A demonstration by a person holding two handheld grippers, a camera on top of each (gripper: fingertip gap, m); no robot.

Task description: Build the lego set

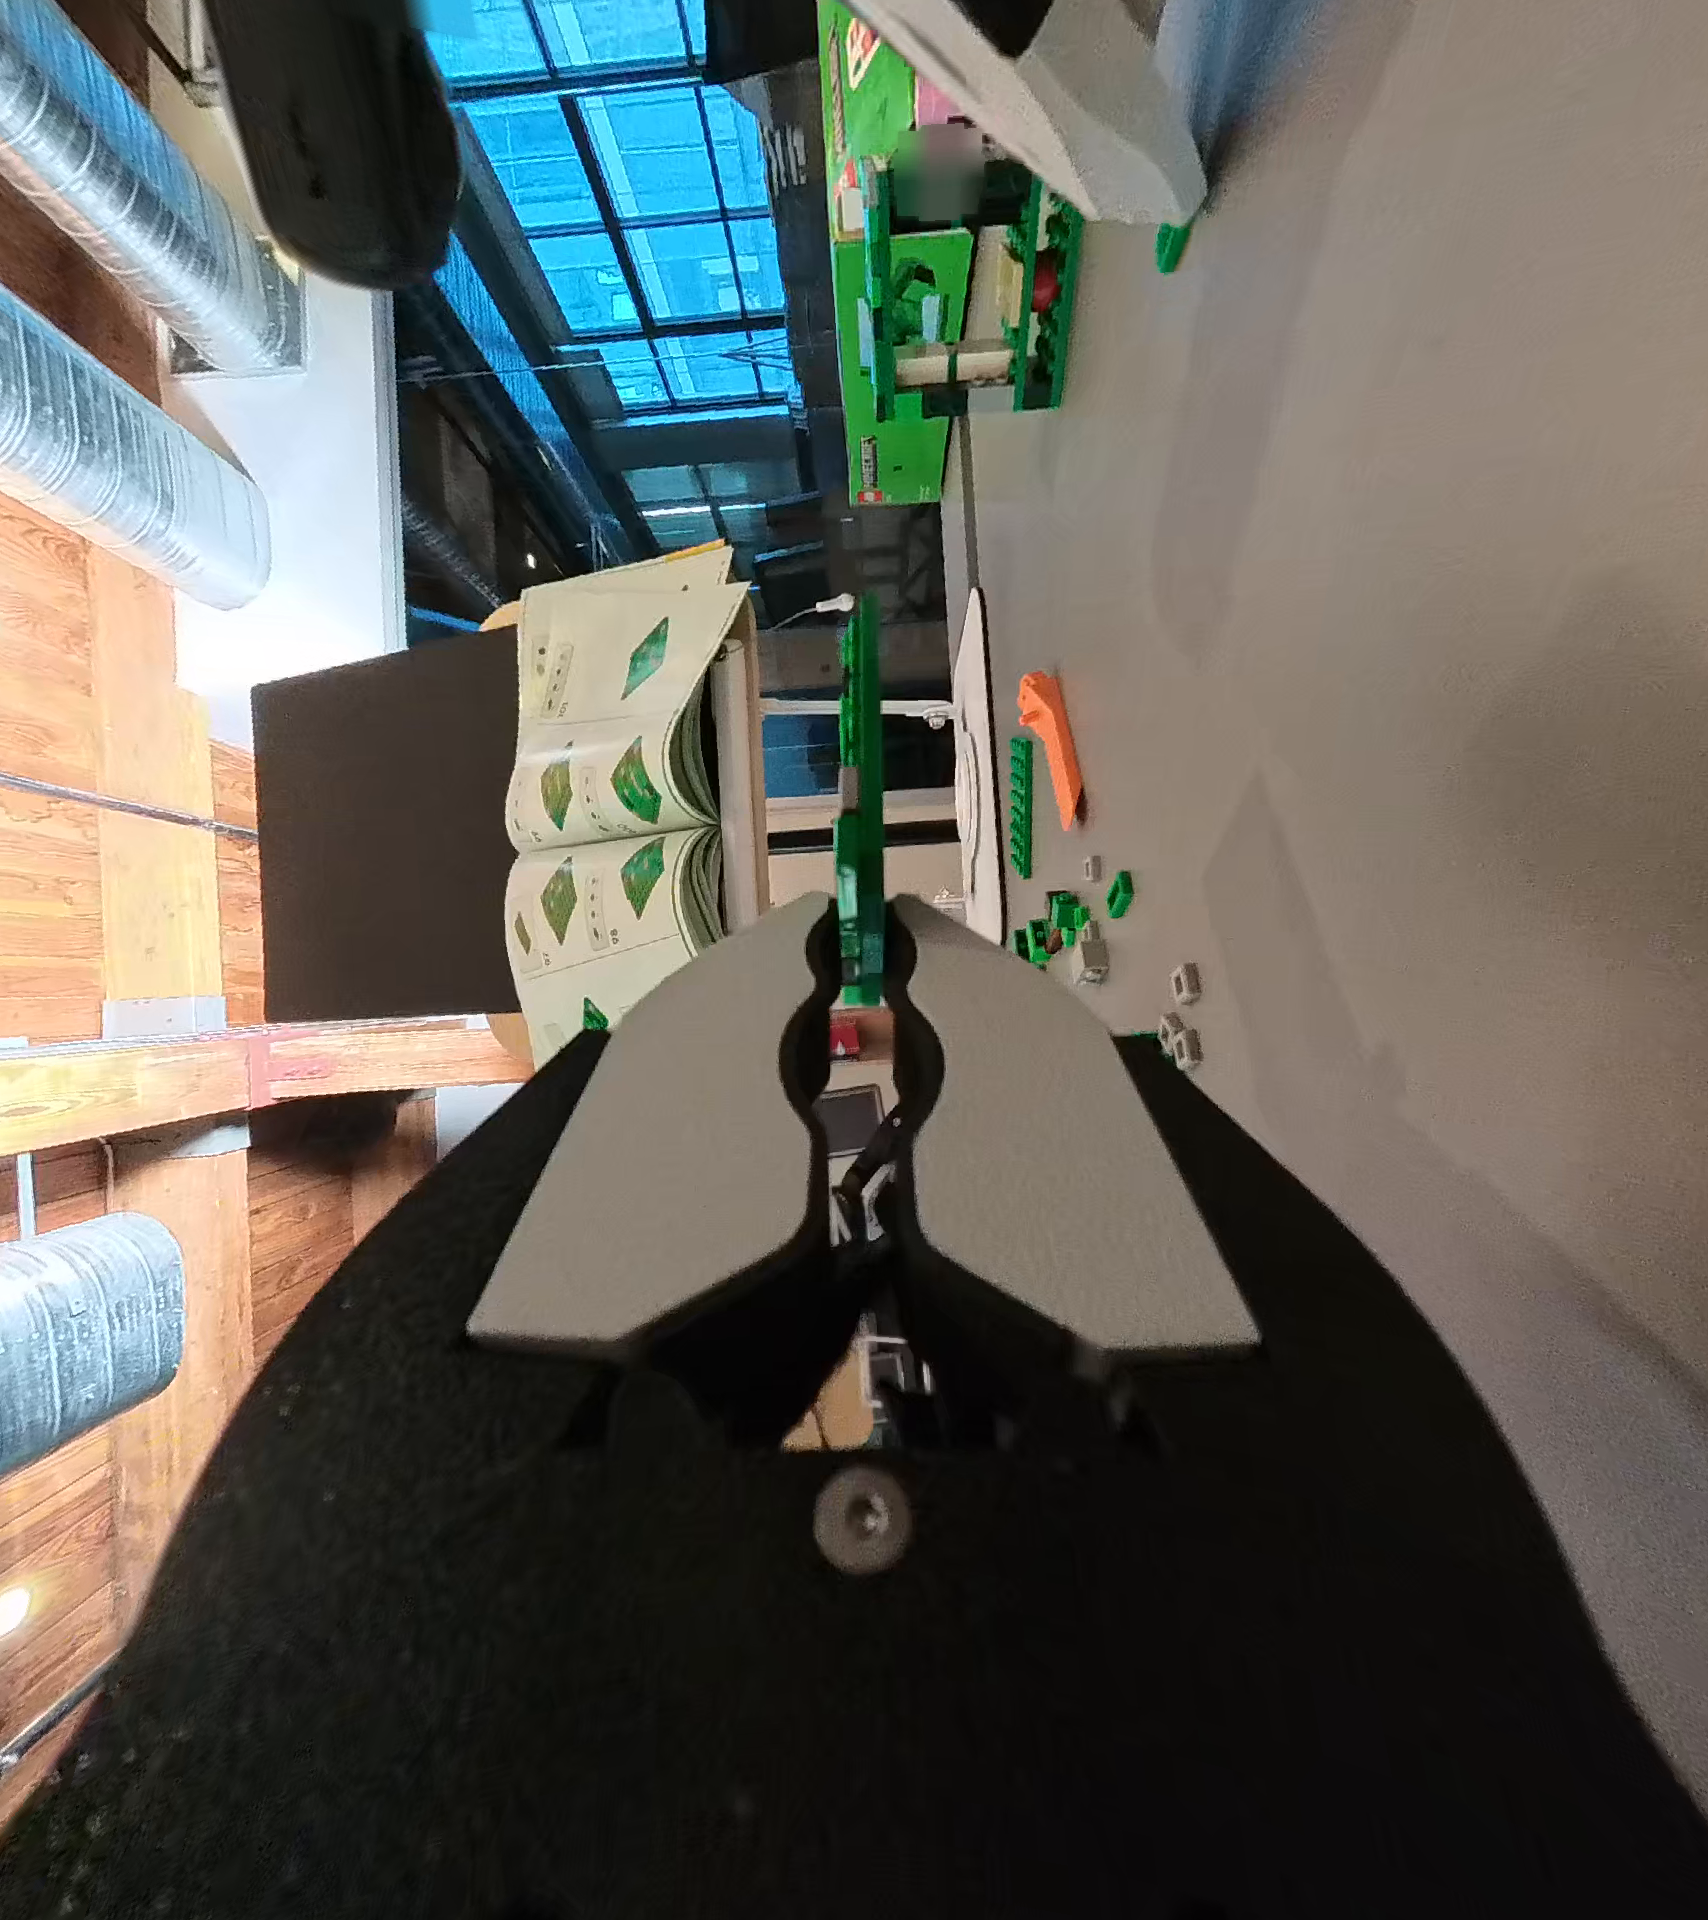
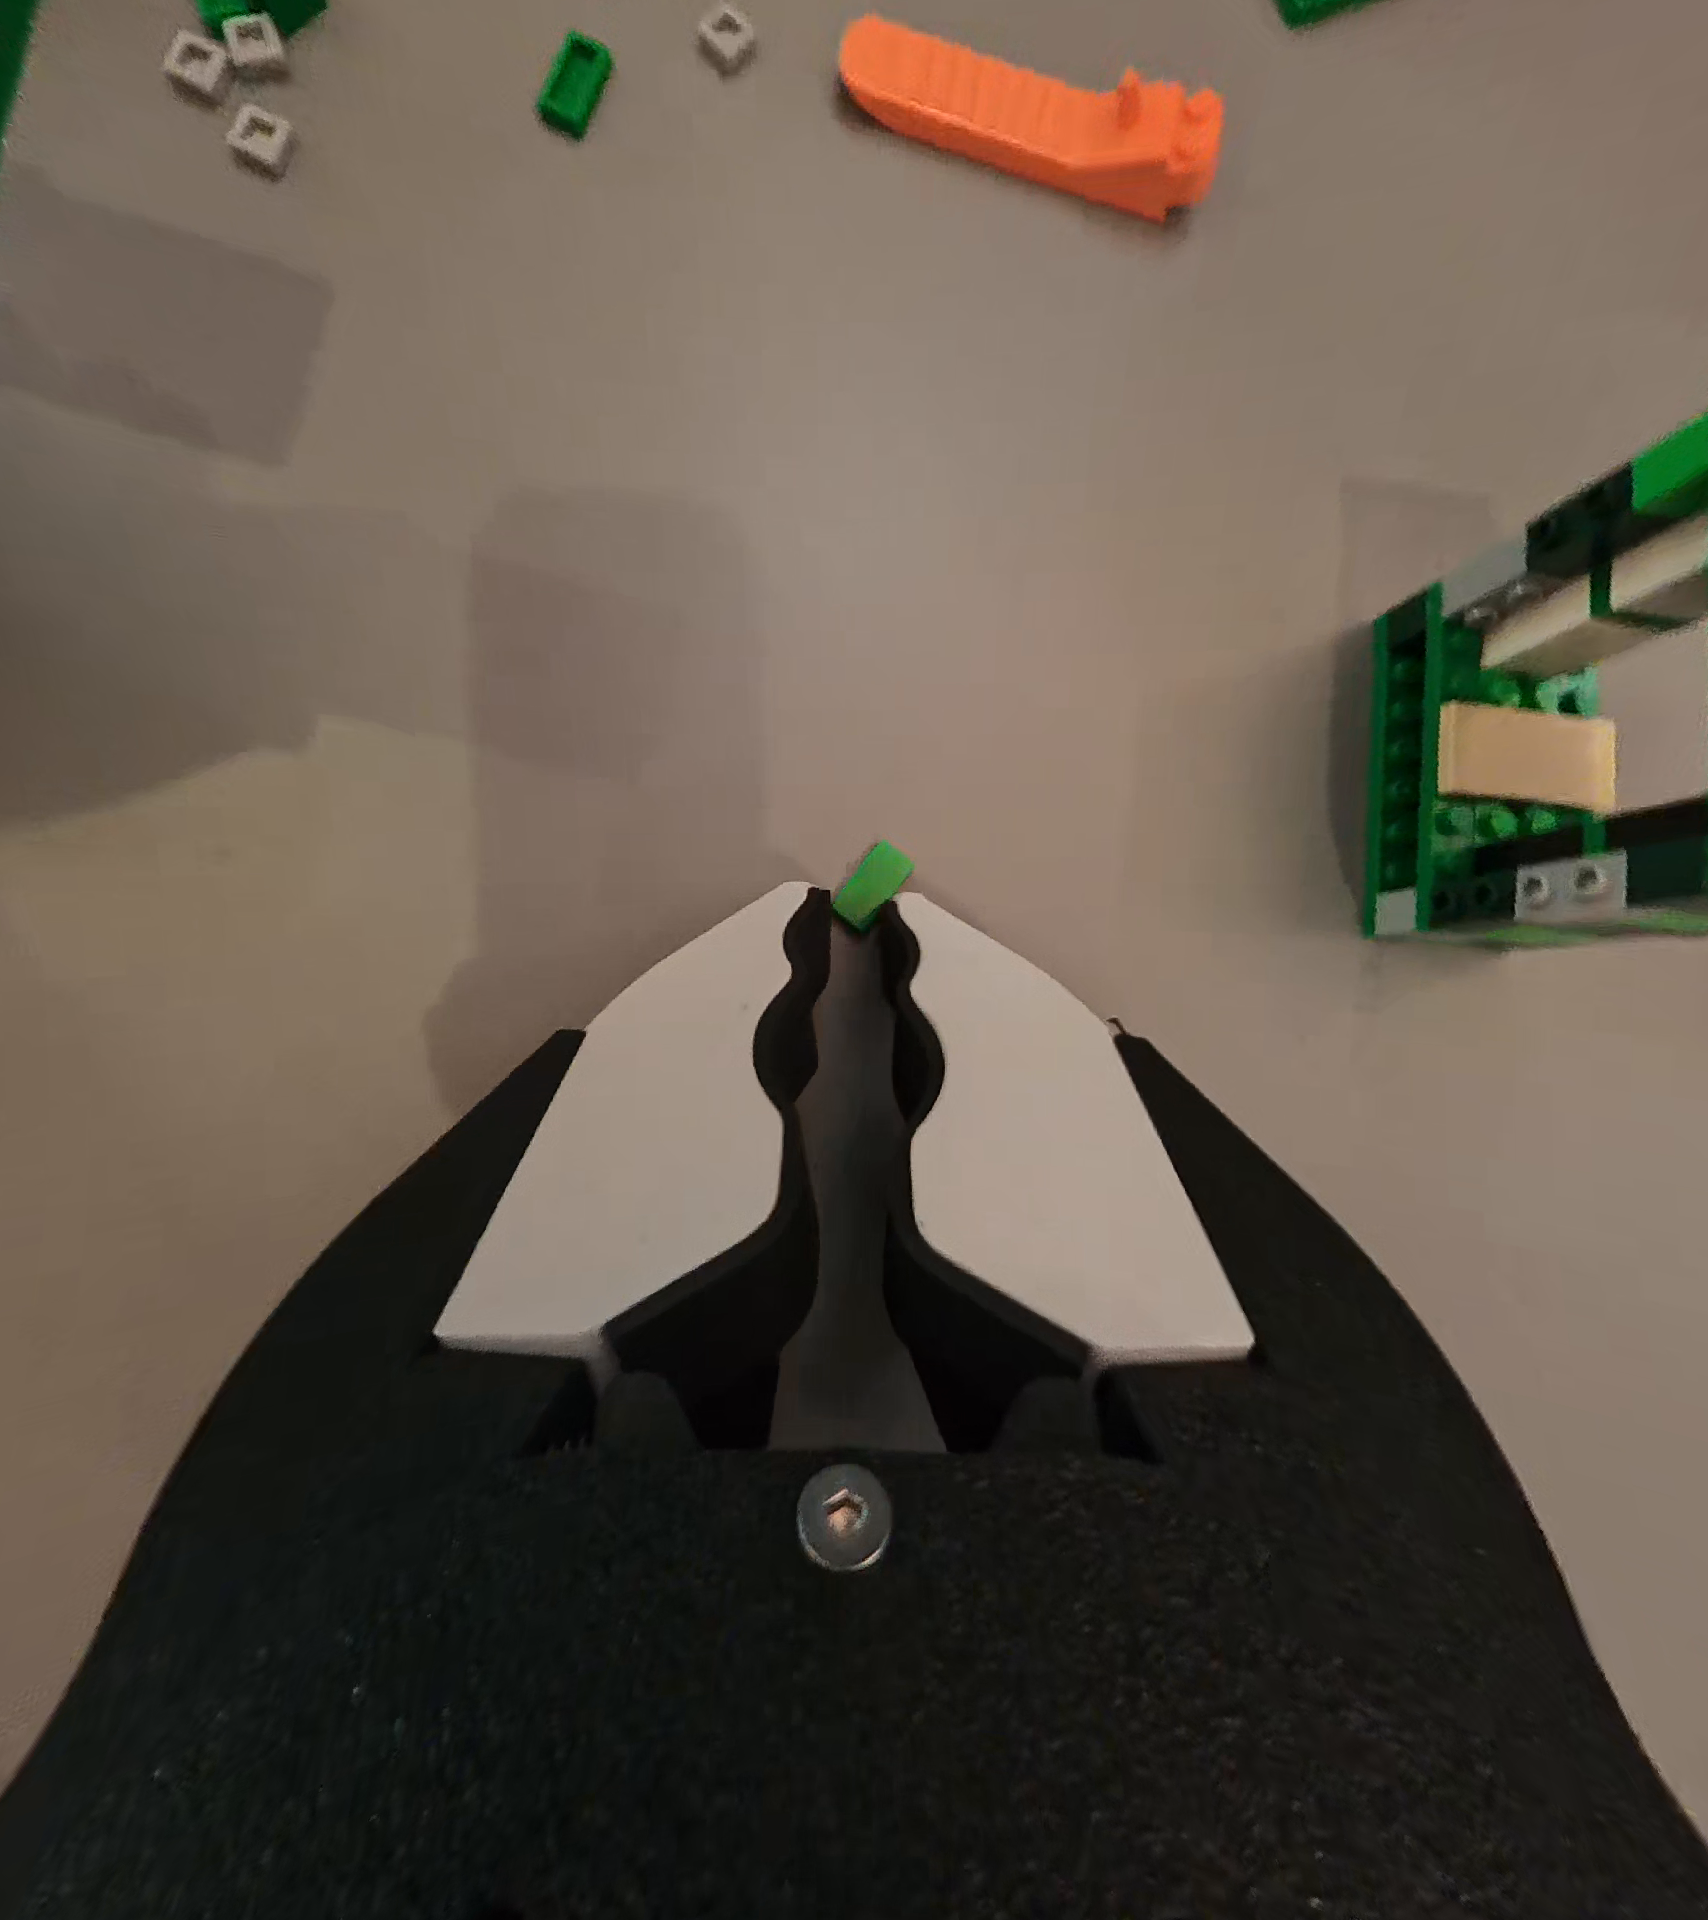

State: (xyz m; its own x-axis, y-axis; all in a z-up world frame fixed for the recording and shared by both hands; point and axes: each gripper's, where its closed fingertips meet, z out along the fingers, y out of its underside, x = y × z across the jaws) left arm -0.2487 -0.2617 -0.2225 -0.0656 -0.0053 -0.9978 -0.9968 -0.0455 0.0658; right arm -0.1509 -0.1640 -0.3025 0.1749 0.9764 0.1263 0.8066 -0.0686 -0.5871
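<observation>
Our right gripper (image 2: 855, 906) has its jaws clenched on a small green piece (image 2: 871, 883), caught only at the very tips, tilted, most of it sticking out past them. That is our first worry: so shallow a hold could let the piece twist or pop free the moment we press it onto studs, and it would drop to the table (image 2: 621, 520) below.

Our left gripper (image 1: 860, 935) is rolled on its side, jaws closed on the edge of a green plate (image 1: 860, 769), which stands out ahead of them edge-on and clear of the table. Held by one edge like that, the plate could lever in the jaws under any push from the right — the join may fail, or the plate may slip.

Further out, the right wrist view shows the partly built green block (image 2: 1598, 717) off to the right, well apart from the piece, and the orange separator (image 2: 1037, 125) far ahead with loose grey (image 2: 258, 135) and green bits (image 2: 575, 83) near it. A wide swing could scatter those. The left wrist view shows the open booklet (image 1: 621, 790) beyond the plate; we cannot read from here which spot the piece belongs on, so misplacing it is a real risk.
</observation>
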